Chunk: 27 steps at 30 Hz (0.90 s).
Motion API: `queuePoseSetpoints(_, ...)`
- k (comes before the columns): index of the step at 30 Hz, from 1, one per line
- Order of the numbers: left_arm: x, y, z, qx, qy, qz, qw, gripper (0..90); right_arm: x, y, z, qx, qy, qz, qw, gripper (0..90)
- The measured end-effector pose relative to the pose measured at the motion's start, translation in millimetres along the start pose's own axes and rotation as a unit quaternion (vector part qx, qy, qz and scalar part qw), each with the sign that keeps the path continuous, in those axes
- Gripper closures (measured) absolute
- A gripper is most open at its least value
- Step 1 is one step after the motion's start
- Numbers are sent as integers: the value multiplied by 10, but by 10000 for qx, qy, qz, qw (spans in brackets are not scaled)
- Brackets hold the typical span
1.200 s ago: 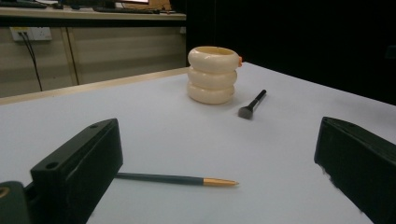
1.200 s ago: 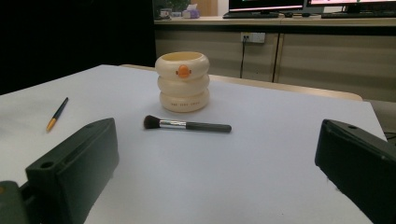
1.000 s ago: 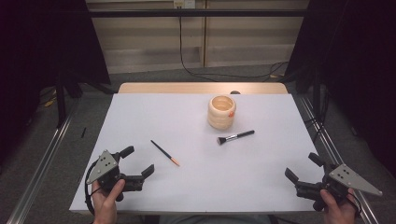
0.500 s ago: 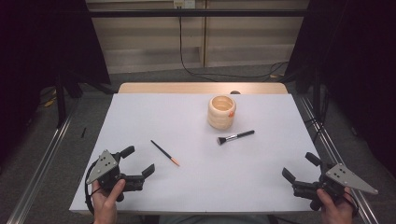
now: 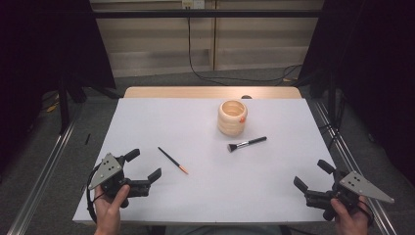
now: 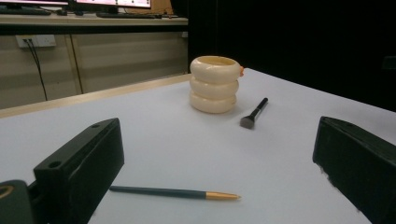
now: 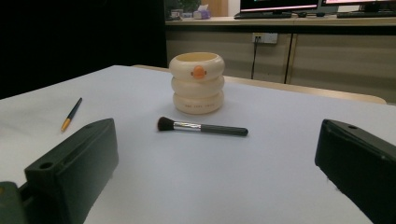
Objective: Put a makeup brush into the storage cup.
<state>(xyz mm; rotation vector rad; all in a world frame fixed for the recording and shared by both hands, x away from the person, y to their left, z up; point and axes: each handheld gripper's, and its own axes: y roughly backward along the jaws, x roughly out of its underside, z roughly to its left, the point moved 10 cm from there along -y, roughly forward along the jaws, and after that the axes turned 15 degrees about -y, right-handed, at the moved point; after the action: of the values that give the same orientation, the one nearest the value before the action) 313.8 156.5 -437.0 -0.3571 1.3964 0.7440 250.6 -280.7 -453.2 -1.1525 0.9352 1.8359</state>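
Note:
A cream ringed holder (image 5: 232,117) (image 6: 214,84) (image 7: 197,82) stands upright toward the back of the white table (image 5: 195,147). In front of it lies a black-handled makeup brush (image 5: 247,144) (image 6: 254,113) (image 7: 201,127). A thin dark pencil with an orange tip (image 5: 172,160) (image 6: 173,192) (image 7: 71,114) lies left of centre. My left gripper (image 5: 143,165) stands open near the front left corner, just left of the pencil, with nothing between its jaws. At the front right my right gripper (image 5: 313,175) is open and holds nothing.
A wooden strip (image 5: 210,92) borders the table's far edge. Metal rails (image 5: 44,166) run along both sides on the floor. A black cable (image 5: 195,49) hangs down the back wall.
My right gripper has shifted slightly left and toward the table's front edge. The left gripper and the objects have stayed where they were.

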Motion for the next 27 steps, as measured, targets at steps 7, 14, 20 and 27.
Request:
queuePoseSetpoints(7, -123, -58, 47, 57, -96, -56, 9999, 15, 23, -9, 31, -23, 38, 52, 10000, 0)
queuePoseSetpoints(14, -279, -175, 122, 11, -289, -218, 9993, 12, 12, -11, 9, 6, 30, 26, 10000, 0)
queuePoseSetpoints(20, -291, -306, 170, 74, -284, -148, 9995, 12, 16, 1, 19, -14, 49, 35, 10000, 0)
queuePoseSetpoints(27, -344, -474, 266, 202, -134, -226, 9994, 14, 15, -2, 12, -21, 11, 39, 10000, 0)
